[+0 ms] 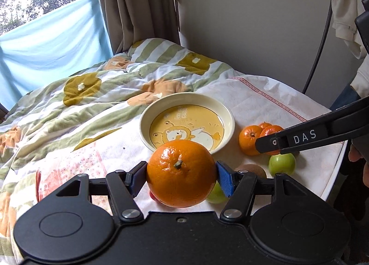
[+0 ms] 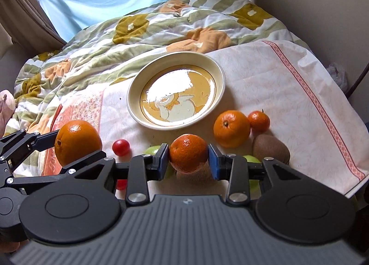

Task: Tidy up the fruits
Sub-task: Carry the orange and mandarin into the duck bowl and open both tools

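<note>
Nearest to us, our left tool has its blue pads pressed on either side of a large orange, stem scar facing up, held clear above the cloth; in the right wrist view that same large orange sits at the left between the dark fingers of the left tool. Our right tool is closed tight around a small mandarin, its pads flat against both sides of the fruit. Under and just past the two tools we see a red cherry tomato on the white cloth, a green fruit partly hidden behind the right tool's left finger, and another green fruit lying beside a brown kiwi. A little farther, right of centre, a medium mandarin rests touching a smaller mandarin, both just far of the kiwi. Beyond them, in the middle of the cloth, stands the cream plate with a bear drawing, holding no fruit. The cloth covers a round table whose edge shows at the right. Farther still lies a bed with a striped bear-print quilt, then brown curtains and a pale blue sheet across the window.
</note>
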The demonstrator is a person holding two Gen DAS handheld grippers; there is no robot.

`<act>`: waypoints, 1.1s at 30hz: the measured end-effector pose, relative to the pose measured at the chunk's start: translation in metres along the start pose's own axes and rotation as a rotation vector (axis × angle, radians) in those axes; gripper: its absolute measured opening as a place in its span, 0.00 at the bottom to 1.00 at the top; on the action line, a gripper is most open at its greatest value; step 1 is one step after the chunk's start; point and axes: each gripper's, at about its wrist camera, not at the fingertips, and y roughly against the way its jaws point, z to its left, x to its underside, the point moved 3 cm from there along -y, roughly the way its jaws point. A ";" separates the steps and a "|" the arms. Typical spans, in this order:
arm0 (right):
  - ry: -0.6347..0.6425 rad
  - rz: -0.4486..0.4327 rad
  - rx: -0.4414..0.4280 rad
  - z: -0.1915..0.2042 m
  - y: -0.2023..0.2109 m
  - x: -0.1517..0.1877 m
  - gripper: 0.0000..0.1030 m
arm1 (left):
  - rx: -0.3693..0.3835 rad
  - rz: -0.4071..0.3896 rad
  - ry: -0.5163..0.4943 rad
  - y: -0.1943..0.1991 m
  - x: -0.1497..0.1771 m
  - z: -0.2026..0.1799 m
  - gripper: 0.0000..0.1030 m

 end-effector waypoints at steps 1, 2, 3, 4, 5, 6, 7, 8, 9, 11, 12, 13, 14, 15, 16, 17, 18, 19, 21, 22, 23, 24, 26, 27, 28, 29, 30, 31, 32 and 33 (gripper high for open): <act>0.000 0.001 -0.011 -0.002 -0.002 -0.007 0.50 | -0.007 0.002 0.007 -0.003 -0.004 0.000 0.66; 0.001 0.003 -0.019 -0.004 -0.004 -0.013 0.50 | -0.014 0.004 0.020 -0.005 -0.009 0.001 0.66; 0.004 0.006 -0.028 -0.006 -0.007 -0.020 0.50 | -0.020 0.005 0.034 -0.008 -0.013 0.002 0.66; 0.007 0.008 -0.035 -0.009 -0.009 -0.027 0.50 | -0.027 0.006 0.047 -0.011 -0.019 0.003 0.66; 0.012 0.012 -0.045 -0.011 -0.013 -0.035 0.50 | -0.036 0.009 0.058 -0.014 -0.024 0.003 0.66; 0.018 0.017 -0.057 -0.014 -0.016 -0.043 0.50 | -0.047 0.014 0.070 -0.018 -0.028 0.003 0.66; 0.027 0.021 -0.066 -0.016 -0.020 -0.051 0.50 | -0.056 0.017 0.081 -0.023 -0.034 0.003 0.66; 0.039 0.024 -0.072 -0.018 -0.024 -0.059 0.50 | -0.064 0.019 0.092 -0.027 -0.039 0.003 0.66; 0.057 0.026 -0.078 -0.021 -0.029 -0.068 0.50 | -0.073 0.021 0.101 -0.033 -0.044 0.003 0.66; 0.086 0.029 -0.089 -0.025 -0.040 -0.086 0.50 | -0.093 0.027 0.111 -0.046 -0.055 0.003 0.66; 0.094 0.031 -0.095 -0.027 -0.045 -0.094 0.50 | -0.104 0.030 0.118 -0.053 -0.060 0.004 0.66; 0.103 0.036 -0.104 -0.030 -0.051 -0.103 0.50 | -0.112 0.033 0.124 -0.059 -0.065 0.004 0.66; 0.113 0.041 -0.112 -0.032 -0.059 -0.113 0.50 | -0.123 0.038 0.133 -0.068 -0.070 0.006 0.66; 0.121 0.045 -0.117 -0.034 -0.065 -0.119 0.50 | -0.133 0.043 0.140 -0.075 -0.075 0.006 0.66; 0.133 0.051 -0.123 -0.036 -0.072 -0.127 0.50 | -0.142 0.048 0.145 -0.084 -0.079 0.007 0.66; 0.147 0.060 -0.130 -0.038 -0.081 -0.136 0.50 | -0.150 0.053 0.150 -0.092 -0.083 0.008 0.66; 0.157 0.067 -0.137 -0.039 -0.089 -0.143 0.50 | -0.158 0.059 0.156 -0.100 -0.086 0.009 0.66; 0.168 0.073 -0.144 -0.039 -0.098 -0.149 0.50 | -0.165 0.066 0.165 -0.108 -0.088 0.010 0.66; 0.185 0.089 -0.160 -0.039 -0.115 -0.161 0.50 | -0.175 0.080 0.185 -0.125 -0.093 0.013 0.66; 0.193 0.095 -0.170 -0.038 -0.123 -0.166 0.50 | -0.181 0.088 0.190 -0.134 -0.094 0.014 0.66; 0.202 0.100 -0.179 -0.037 -0.131 -0.171 0.50 | -0.188 0.095 0.192 -0.141 -0.095 0.014 0.66; 0.212 0.104 -0.187 -0.035 -0.137 -0.175 0.50 | -0.195 0.102 0.194 -0.147 -0.095 0.015 0.66; 0.225 0.105 -0.200 -0.032 -0.148 -0.182 0.50 | -0.199 0.123 0.205 -0.163 -0.095 0.019 0.66; 0.229 0.108 -0.203 -0.031 -0.154 -0.185 0.50 | -0.199 0.134 0.208 -0.170 -0.094 0.020 0.66; 0.232 0.114 -0.206 -0.029 -0.159 -0.187 0.50 | -0.199 0.146 0.208 -0.177 -0.094 0.021 0.66; 0.231 0.123 -0.210 -0.027 -0.165 -0.189 0.50 | -0.199 0.156 0.205 -0.183 -0.093 0.021 0.66; 0.228 0.133 -0.215 -0.027 -0.169 -0.190 0.50 | -0.199 0.166 0.199 -0.189 -0.091 0.020 0.66; 0.225 0.141 -0.219 -0.026 -0.172 -0.190 0.50 | -0.197 0.173 0.195 -0.194 -0.090 0.020 0.66; 0.221 0.149 -0.220 -0.026 -0.176 -0.189 0.50 | -0.194 0.182 0.191 -0.200 -0.088 0.020 0.66; 0.218 0.155 -0.218 -0.026 -0.178 -0.189 0.50 | -0.192 0.190 0.187 -0.204 -0.086 0.020 0.66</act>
